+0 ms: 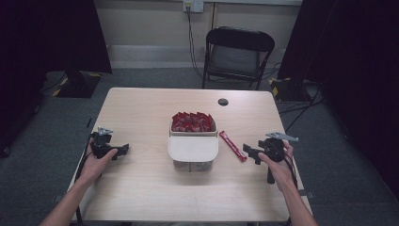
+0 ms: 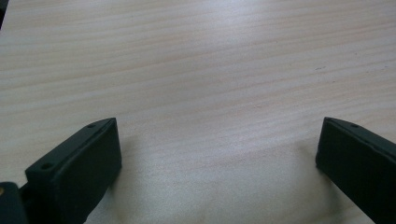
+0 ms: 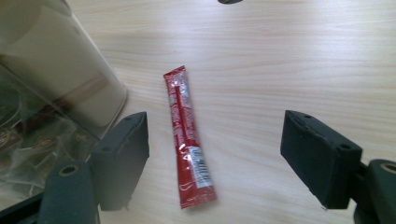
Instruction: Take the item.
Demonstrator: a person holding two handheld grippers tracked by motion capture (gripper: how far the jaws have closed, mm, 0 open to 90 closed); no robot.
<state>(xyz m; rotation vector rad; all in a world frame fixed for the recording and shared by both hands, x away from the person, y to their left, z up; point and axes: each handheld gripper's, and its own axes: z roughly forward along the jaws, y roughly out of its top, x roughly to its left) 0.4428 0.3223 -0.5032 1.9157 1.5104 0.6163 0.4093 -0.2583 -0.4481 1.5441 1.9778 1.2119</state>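
left gripper: jaws wide apart | right gripper: jaws wide apart

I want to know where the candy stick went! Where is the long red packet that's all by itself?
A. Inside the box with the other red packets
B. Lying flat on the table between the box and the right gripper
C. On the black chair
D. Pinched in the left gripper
B: the long red packet lies flat on the table, between the box and the open right gripper, whose jaws stand on either side of it without touching.
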